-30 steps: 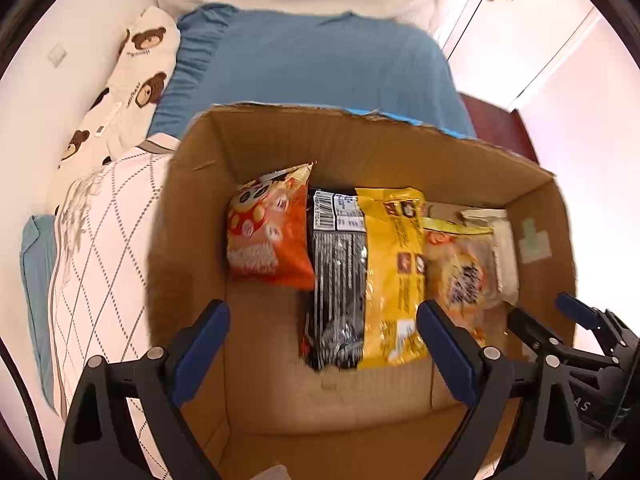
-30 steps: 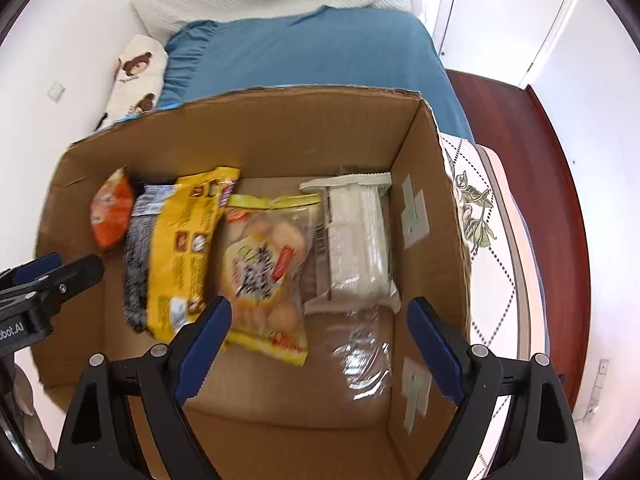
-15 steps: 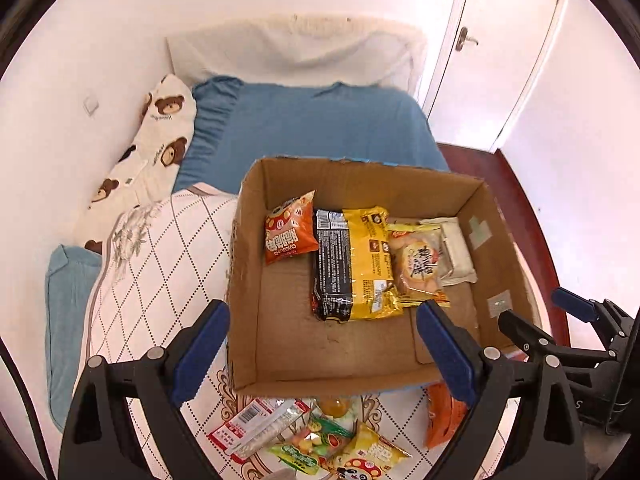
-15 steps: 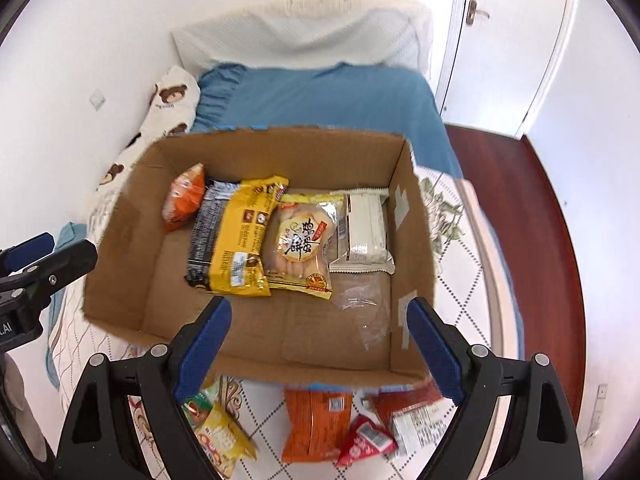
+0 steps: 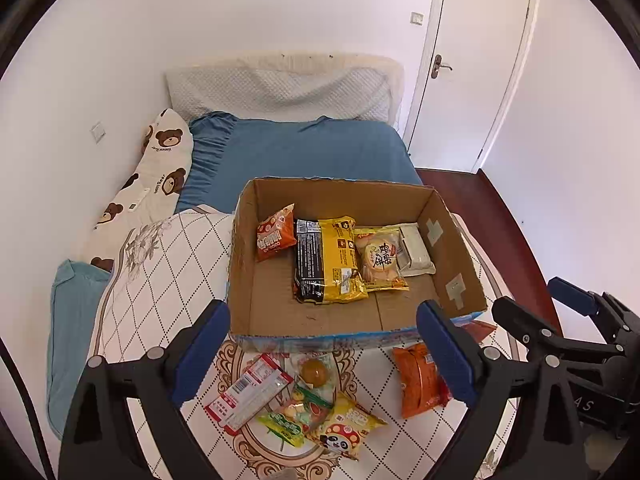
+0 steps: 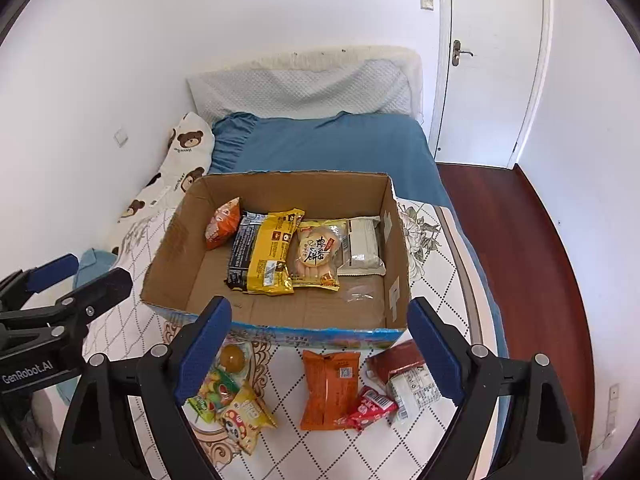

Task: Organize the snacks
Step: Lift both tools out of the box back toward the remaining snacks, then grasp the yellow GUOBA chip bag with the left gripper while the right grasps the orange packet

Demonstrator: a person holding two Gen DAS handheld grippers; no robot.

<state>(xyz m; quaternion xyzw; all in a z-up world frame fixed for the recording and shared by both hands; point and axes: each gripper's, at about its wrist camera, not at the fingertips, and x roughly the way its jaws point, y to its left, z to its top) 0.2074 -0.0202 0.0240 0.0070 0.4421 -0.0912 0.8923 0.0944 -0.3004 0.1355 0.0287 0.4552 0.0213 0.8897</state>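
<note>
Both grippers pulled back and high above the cardboard box [image 5: 452, 248], fingers spread and empty.

A second ago the box filled both views; now the bed [image 5: 304, 152] behind it shows. Inside the box four packets lie along its far wall. Loose snacks have come into view in front of the box: an orange packet [image 6: 329, 388] and a panda packet [image 5: 344, 428]. Left gripper [image 5: 320, 356] and right gripper [image 6: 320, 352] hover released.

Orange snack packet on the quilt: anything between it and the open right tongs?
Nothing: in the right wrist view the flat orange snack packet lies on bare diamond-patterned quilt, directly between the wide-open right tongs.
</note>
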